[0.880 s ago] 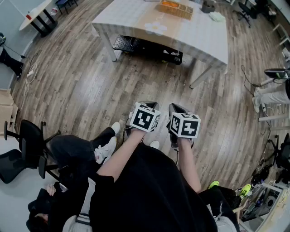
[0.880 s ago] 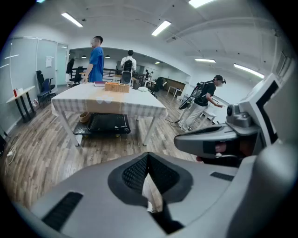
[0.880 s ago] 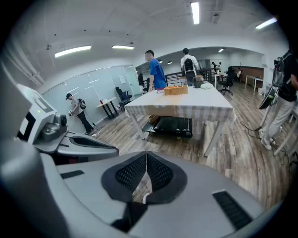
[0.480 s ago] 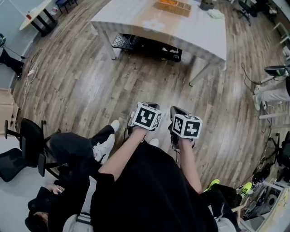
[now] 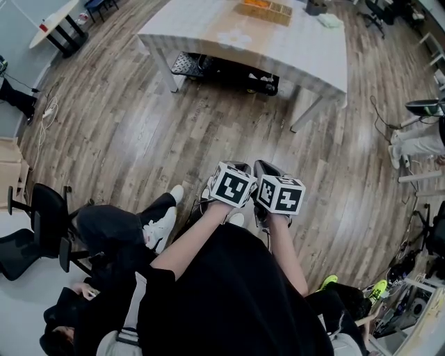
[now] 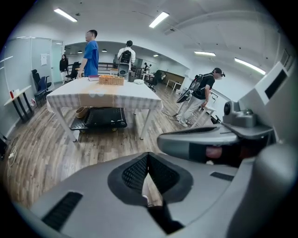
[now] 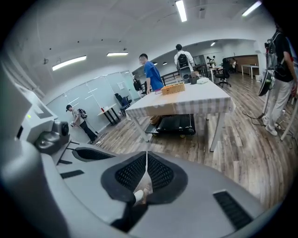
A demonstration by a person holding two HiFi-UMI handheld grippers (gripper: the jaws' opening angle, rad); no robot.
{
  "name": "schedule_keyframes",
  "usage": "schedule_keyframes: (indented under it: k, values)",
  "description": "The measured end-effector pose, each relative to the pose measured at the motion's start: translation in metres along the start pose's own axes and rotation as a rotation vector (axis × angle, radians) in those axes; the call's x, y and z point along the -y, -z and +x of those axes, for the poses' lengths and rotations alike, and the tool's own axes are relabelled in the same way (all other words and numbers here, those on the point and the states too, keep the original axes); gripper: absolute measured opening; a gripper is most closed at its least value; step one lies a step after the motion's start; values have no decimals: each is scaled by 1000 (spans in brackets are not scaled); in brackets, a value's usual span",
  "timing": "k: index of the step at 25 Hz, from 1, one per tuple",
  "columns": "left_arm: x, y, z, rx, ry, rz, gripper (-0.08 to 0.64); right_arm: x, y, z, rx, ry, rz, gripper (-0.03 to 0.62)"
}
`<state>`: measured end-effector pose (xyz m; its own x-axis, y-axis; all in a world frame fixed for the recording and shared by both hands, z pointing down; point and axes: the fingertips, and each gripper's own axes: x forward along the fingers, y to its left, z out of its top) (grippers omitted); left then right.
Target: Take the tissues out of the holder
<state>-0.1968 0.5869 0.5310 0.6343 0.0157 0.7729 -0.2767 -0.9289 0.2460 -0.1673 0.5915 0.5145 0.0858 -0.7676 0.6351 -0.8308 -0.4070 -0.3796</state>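
1. The left gripper (image 5: 238,167) hangs over the wooden floor (image 5: 139,132) on the near side of the table (image 5: 306,49), well apart from it and tilted down.
2. In the left gripper view the left gripper (image 6: 148,155) has its two dark ribbed pads meeting at the tip. It's closed, with nothing pinched between them, only floor showing through the slit lower down.
3. The right gripper (image 5: 268,168) is just as far back from the table and level with its partner, the two marker cubes almost touching.
4. The right gripper view tells the same story. The right gripper (image 7: 146,155) has its pads pressed together and is empty, aimed toward the table (image 7: 186,100).
5. On the tabletop a woven basket (image 5: 268,10) sits at the far edge, and it also shows in both gripper views (image 6: 111,80) (image 7: 173,88).
6. The holder and tissues can't be picked out for certain. The likeliest candidates are a small dark item (image 5: 316,7) and a pale item (image 5: 332,21) at the table's far right corner, but they are too small to tell.
7. Under the table sits a low black cart (image 5: 222,69).
8. At the table's far side stands a person in a blue shirt (image 6: 91,49).
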Motion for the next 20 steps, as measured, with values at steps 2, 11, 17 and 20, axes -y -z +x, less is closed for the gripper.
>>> schedule_keyframes:
  k: [2, 11, 17, 20]
  values:
    - [3, -4, 0, 10, -7, -13, 0, -2, 1, 1, -6, -8, -2, 18]
    - [1, -4, 6, 28, -41, -46, -2, 2, 7, 8, -37, -44, -12, 15]
    - [-19, -6, 21, -20, -36, -84, 0, 3, -2, 33, -58, -53, -33, 15]
    - [-38, -24, 27, 4, -44, -60, 0, 4, -19, 53, -41, -60, -47, 15]
